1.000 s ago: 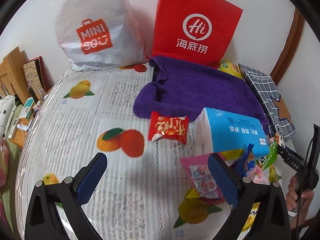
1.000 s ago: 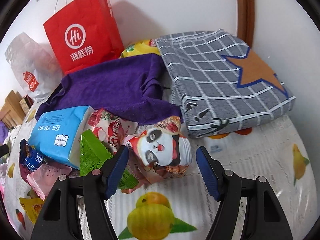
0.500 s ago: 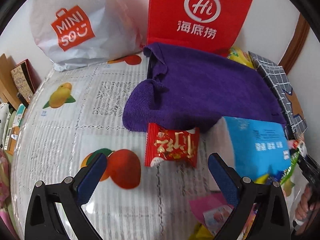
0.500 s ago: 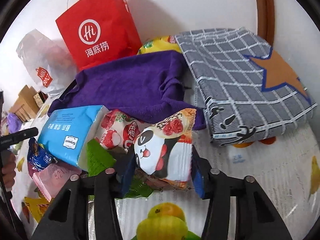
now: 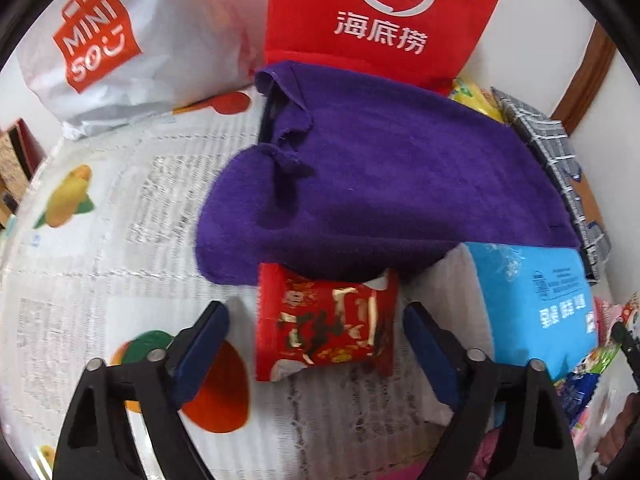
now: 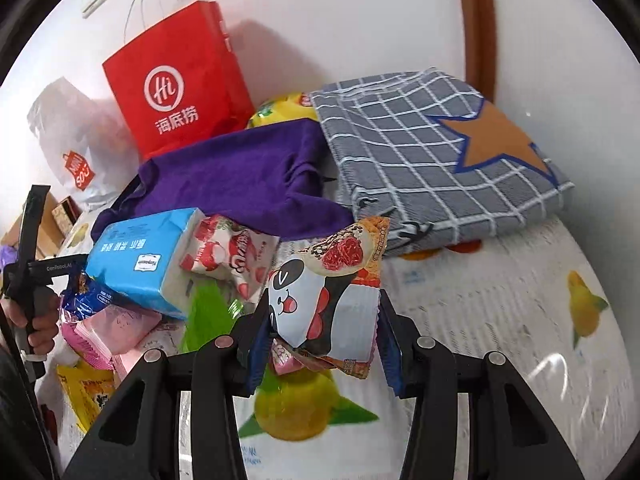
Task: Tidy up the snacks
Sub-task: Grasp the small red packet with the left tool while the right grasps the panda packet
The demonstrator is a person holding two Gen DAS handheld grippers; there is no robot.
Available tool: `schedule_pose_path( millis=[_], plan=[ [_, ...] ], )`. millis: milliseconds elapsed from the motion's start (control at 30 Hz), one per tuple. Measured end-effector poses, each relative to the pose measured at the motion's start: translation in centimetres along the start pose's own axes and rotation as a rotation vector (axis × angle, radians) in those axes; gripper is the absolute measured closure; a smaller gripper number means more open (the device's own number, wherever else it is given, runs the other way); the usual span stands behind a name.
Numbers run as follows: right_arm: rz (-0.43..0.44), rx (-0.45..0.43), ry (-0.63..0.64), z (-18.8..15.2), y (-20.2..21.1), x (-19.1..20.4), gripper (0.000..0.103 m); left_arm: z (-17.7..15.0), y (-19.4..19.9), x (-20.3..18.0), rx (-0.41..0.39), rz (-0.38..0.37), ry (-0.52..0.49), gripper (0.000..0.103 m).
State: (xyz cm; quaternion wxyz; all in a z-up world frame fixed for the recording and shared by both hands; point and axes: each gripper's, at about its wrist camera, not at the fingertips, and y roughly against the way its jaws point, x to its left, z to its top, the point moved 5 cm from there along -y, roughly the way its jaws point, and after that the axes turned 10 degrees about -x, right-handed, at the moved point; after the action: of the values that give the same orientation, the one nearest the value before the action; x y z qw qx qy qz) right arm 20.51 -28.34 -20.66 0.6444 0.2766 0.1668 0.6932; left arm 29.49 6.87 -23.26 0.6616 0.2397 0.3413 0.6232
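Note:
My right gripper (image 6: 320,320) is shut on a panda snack packet (image 6: 326,292) and holds it lifted above the fruit-print tablecloth (image 6: 500,340). My left gripper (image 5: 316,332) is open, its fingers on either side of a red snack packet (image 5: 326,324) lying at the edge of the purple towel (image 5: 380,184). A pile of snacks lies left of the panda packet: a strawberry packet (image 6: 232,256), a green packet (image 6: 208,312), pink packets (image 6: 116,332) and a blue packet (image 6: 86,300).
A blue tissue pack (image 6: 140,260) lies by the pile; it also shows in the left wrist view (image 5: 536,304). A red paper bag (image 5: 384,12) and a white Miniso bag (image 5: 120,44) stand at the wall. A folded grey checked cloth (image 6: 440,152) lies at right.
My right gripper closed on the panda packet and lifted it. My left gripper moved forward until the red packet sits between its open fingers.

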Motion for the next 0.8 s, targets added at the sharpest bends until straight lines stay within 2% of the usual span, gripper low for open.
schedule_pose_path(
  millis=[133, 233, 600, 800],
  plan=[
    [-0.004, -0.025, -0.020, 0.3, 1.1, 0.0, 0.056, 0.0, 0.4, -0.2, -0.003, -0.042, -0.002, 0.052],
    [-0.011, -0.030, -0.018, 0.4, 1.6, 0.3, 0.056, -0.2, 0.6, 0.0, 0.000, -0.040, -0.013, 0.060],
    [-0.019, -0.083, -0.015, 1.2, 4.4, 1.7, 0.057, -1.8, 4.4, 2.0, -0.010, -0.044, 0.027, 0.064],
    [-0.002, -0.118, -0.005, 2.0, 5.9, 3.0, 0.057, -1.8, 7.0, 1.5, -0.031, -0.067, 0.045, 0.064]
  ],
)
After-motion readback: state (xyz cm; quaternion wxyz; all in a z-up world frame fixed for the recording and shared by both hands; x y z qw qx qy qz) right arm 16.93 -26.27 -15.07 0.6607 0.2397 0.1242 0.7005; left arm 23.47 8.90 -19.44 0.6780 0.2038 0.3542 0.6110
